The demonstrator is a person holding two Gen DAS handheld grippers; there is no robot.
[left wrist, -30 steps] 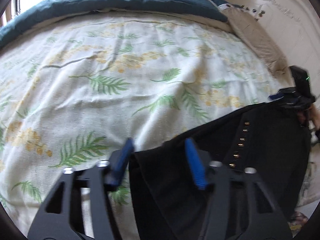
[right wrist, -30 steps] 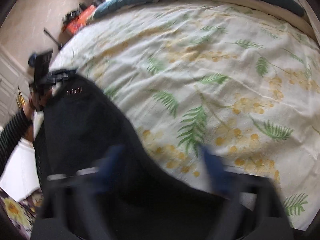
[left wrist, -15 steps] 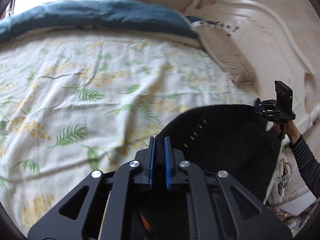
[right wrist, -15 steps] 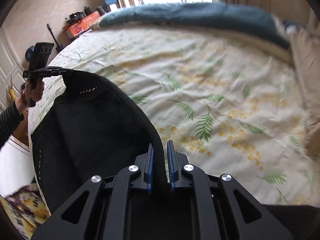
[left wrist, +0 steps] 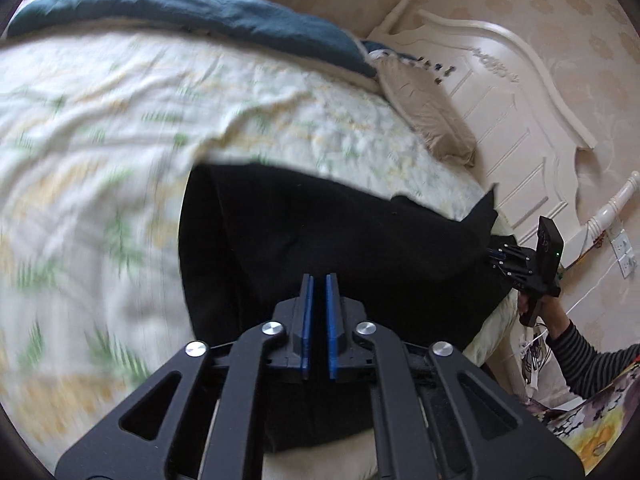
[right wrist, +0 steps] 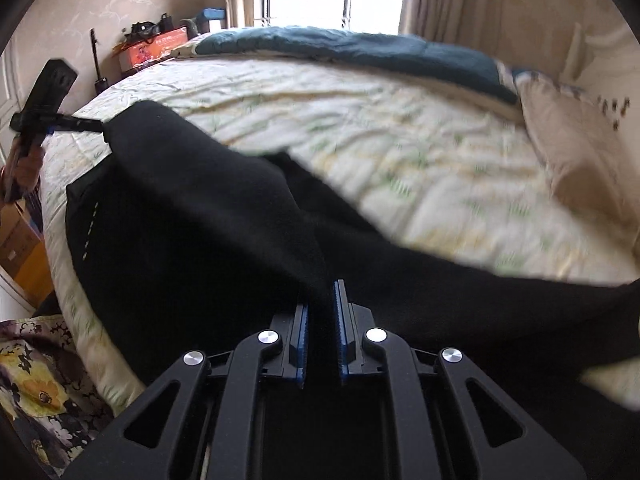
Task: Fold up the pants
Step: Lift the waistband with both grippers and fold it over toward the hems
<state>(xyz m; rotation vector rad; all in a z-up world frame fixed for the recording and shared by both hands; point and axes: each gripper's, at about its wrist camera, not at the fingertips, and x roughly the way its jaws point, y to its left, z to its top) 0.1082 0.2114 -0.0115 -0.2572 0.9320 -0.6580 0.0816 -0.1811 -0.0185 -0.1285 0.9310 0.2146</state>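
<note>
Black pants (left wrist: 320, 232) hang stretched between my two grippers above the near edge of a bed. My left gripper (left wrist: 318, 284) is shut on one corner of the pants' edge. My right gripper (right wrist: 322, 296) is shut on the other corner; a fold of black cloth (right wrist: 208, 184) rises from its jaws. In the left wrist view the right gripper (left wrist: 520, 264) shows at the far right, clamped on the cloth. In the right wrist view the left gripper (right wrist: 60, 120) shows at the far left, also clamped on it. A row of small studs (right wrist: 90, 232) marks the pants.
The bed has a cream sheet with green fern print (left wrist: 100, 140), a dark teal blanket (right wrist: 360, 48) at the far side and a beige pillow (left wrist: 424, 116) by a white headboard (left wrist: 520, 100). Boxes and bags (right wrist: 156, 44) stand by the window.
Both grippers closed on the pants' edge a second ago. They have since lifted and swung the cloth up and over the bed; the view is blurred with motion.
</note>
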